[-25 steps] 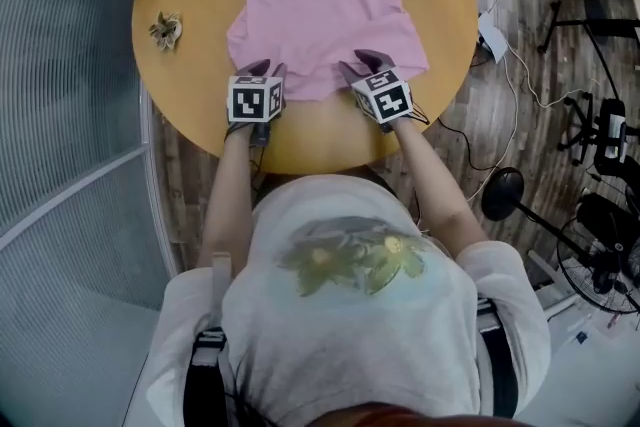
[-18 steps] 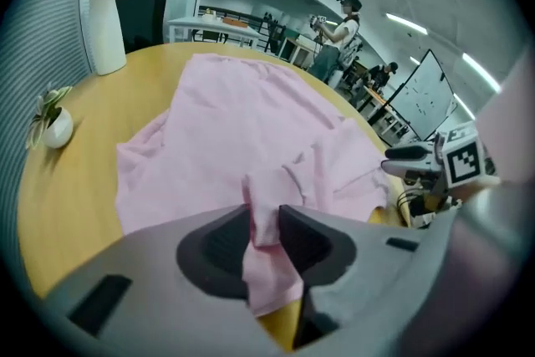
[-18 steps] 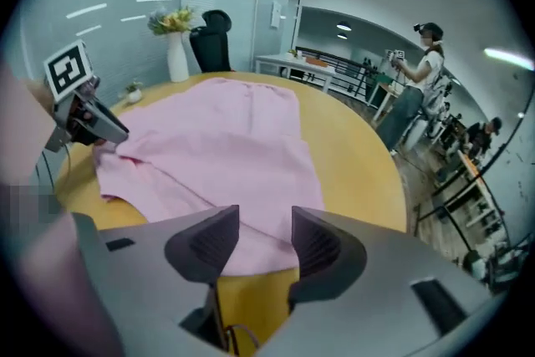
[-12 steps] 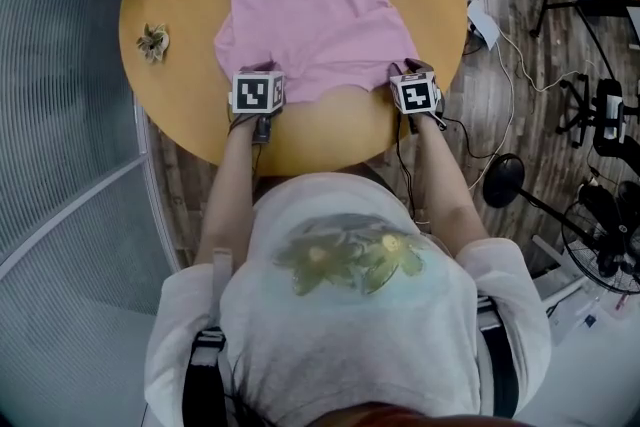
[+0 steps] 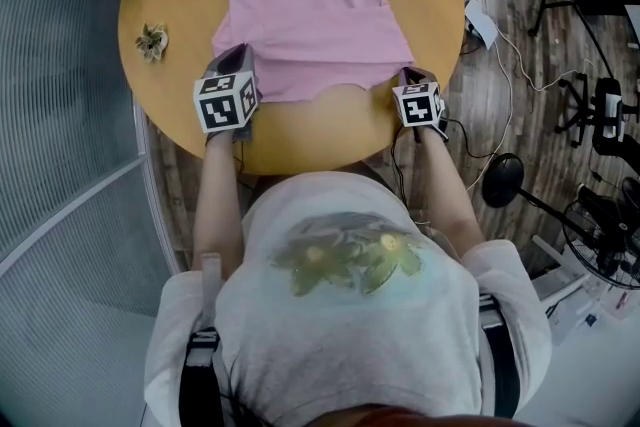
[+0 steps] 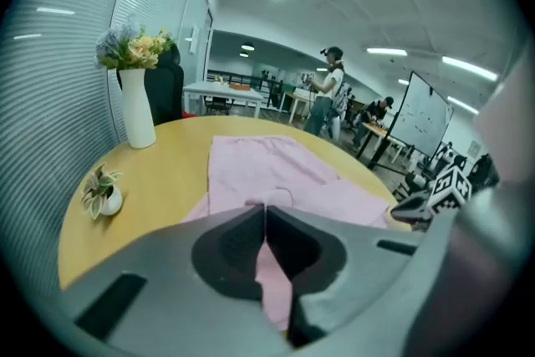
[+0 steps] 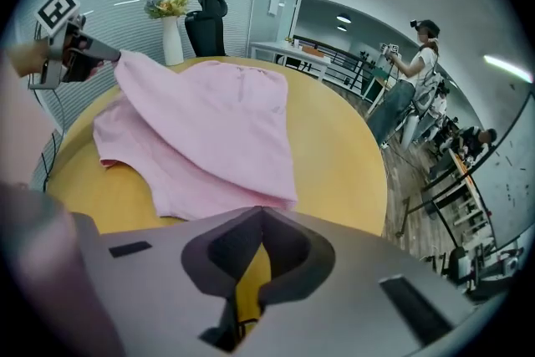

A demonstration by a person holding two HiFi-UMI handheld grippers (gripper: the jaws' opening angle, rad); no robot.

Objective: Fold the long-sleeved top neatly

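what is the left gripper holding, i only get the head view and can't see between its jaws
observer: In the left gripper view the left gripper has its jaws shut on a fold of the pink top.
operator: and the right one
observer: In the right gripper view the right gripper has just closed its jaws. The hem corner ends at their tips and only table shows behind them, so I cannot tell whether it caught the hem.
operator: is the left corner off the table
observer: Yes. The right gripper view shows it lifted, with fabric draping down from it.
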